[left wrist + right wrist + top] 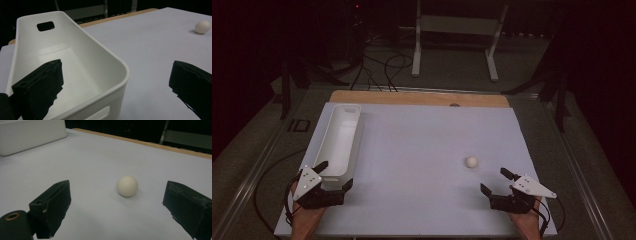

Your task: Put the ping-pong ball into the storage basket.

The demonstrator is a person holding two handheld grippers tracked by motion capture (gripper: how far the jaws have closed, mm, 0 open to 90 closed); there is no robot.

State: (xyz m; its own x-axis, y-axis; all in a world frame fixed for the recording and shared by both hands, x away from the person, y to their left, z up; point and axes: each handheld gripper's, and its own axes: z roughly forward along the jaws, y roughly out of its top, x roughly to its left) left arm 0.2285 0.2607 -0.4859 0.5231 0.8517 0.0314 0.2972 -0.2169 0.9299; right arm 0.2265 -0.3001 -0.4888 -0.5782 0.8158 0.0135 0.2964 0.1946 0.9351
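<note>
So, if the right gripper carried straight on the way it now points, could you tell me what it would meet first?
Most likely the white ball. It lies on the table ahead of the right gripper, between the lines of its open jaws, with bare tabletop before it. Depth is hard to judge.

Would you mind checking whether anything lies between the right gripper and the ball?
Nothing visible does. The right gripper is open, and only bare table separates it from the ball, which sits just ahead of its jaws.
</note>
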